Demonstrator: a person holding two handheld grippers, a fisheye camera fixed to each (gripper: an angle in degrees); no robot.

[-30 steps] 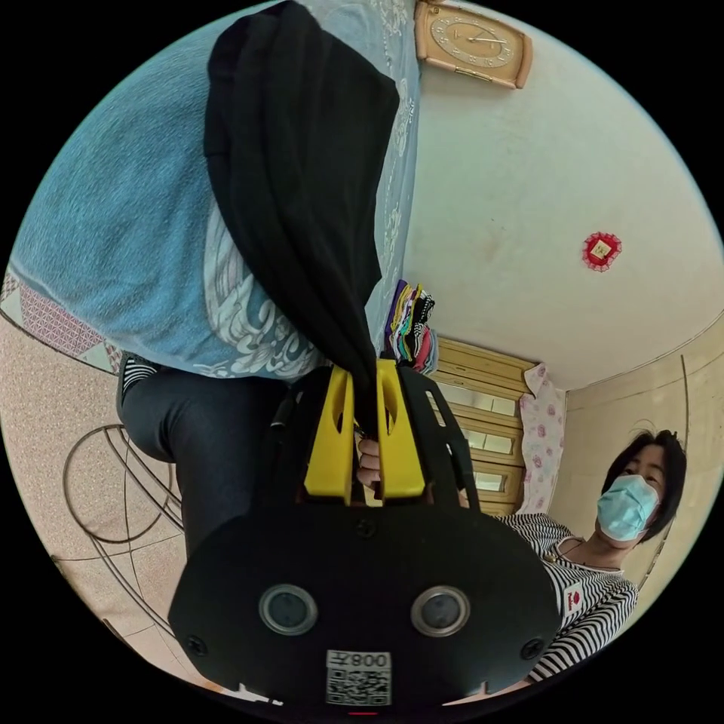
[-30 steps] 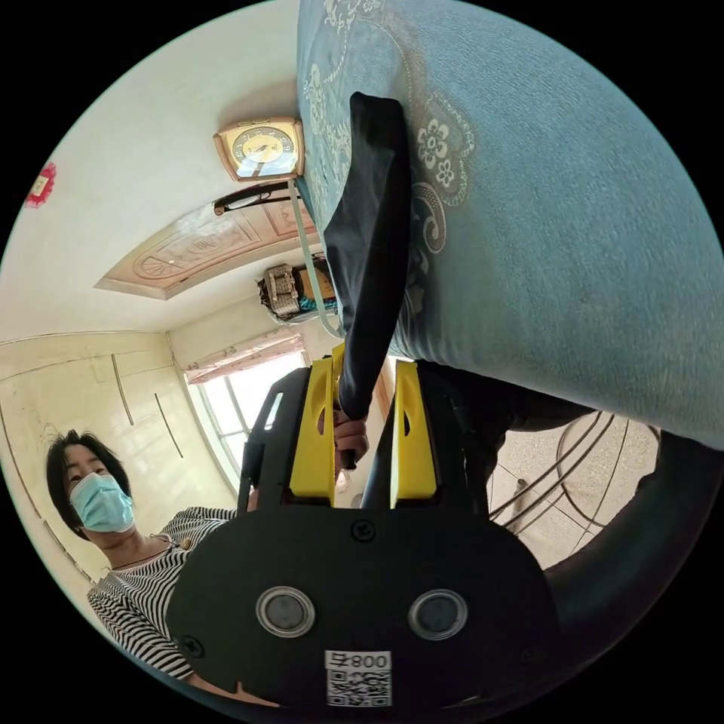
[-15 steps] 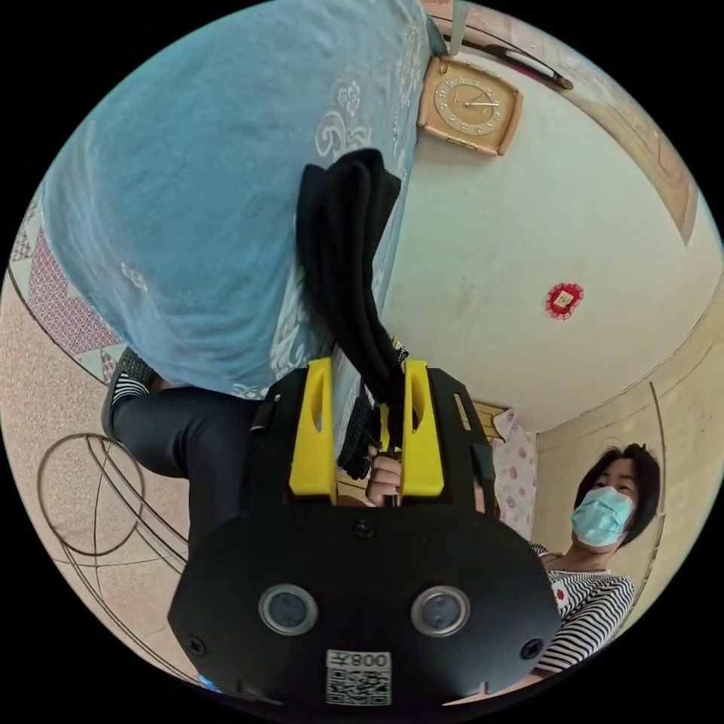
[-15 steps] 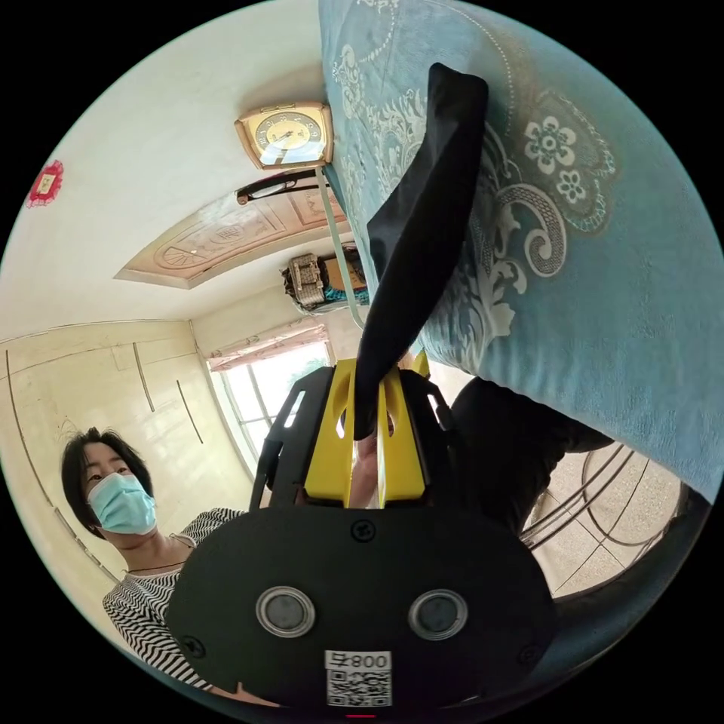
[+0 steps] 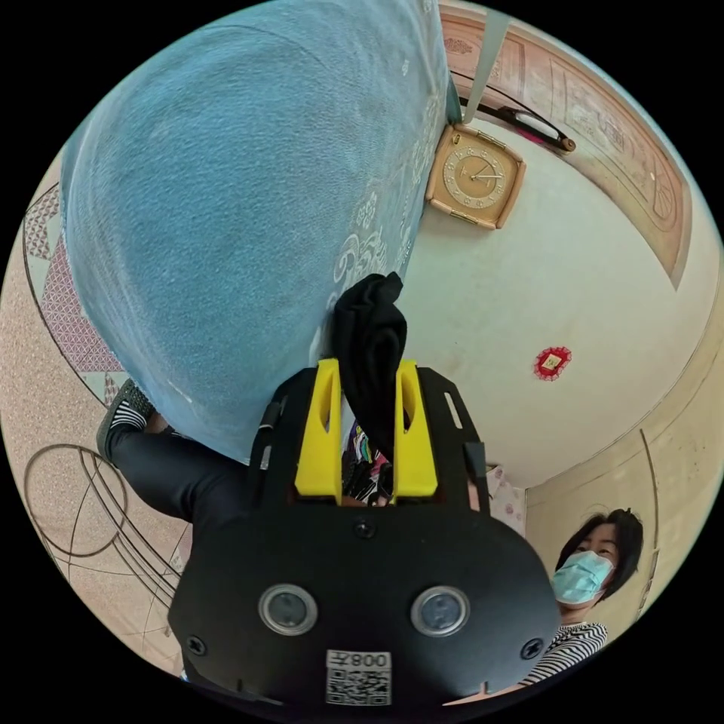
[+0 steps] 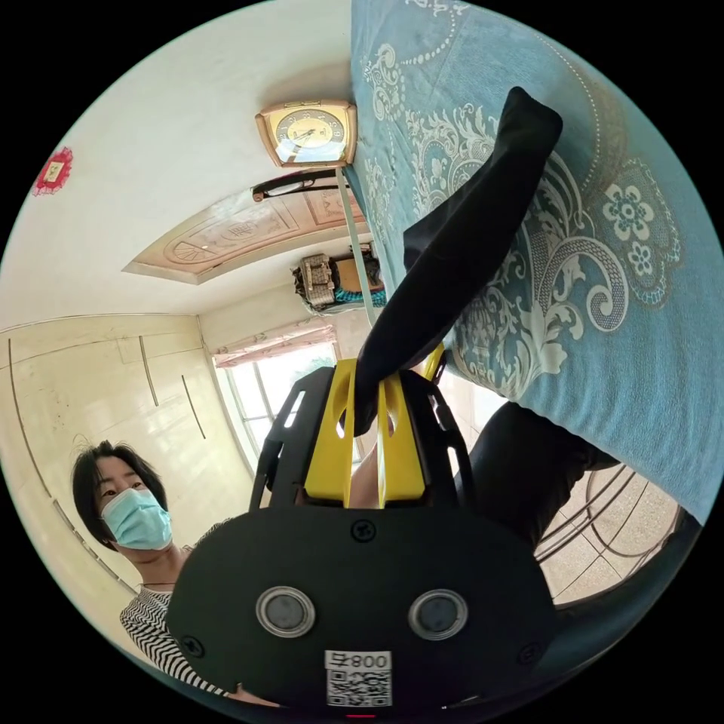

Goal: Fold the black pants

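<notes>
The right hand-held gripper (image 6: 367, 377) clamps a fold of the black pants (image 6: 467, 249), which stretch ahead of it over the teal patterned cloth (image 6: 603, 317). The left hand-held gripper (image 5: 367, 392) has bunched pants (image 5: 371, 339) between its parted yellow jaws (grip unclear).

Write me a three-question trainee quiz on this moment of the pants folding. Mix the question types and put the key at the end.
1. True or false: the right gripper has both jaws pressed on the black pants.
2. In the left gripper view, the wall clock sits: A) on the floor B) beside the blue patterned cloth C) behind the person.
3. Fill in: in the left gripper view, a bunch of black fabric sits between the ____ jaws of the left gripper.

Key: 1 true; 2 B; 3 yellow.
</notes>
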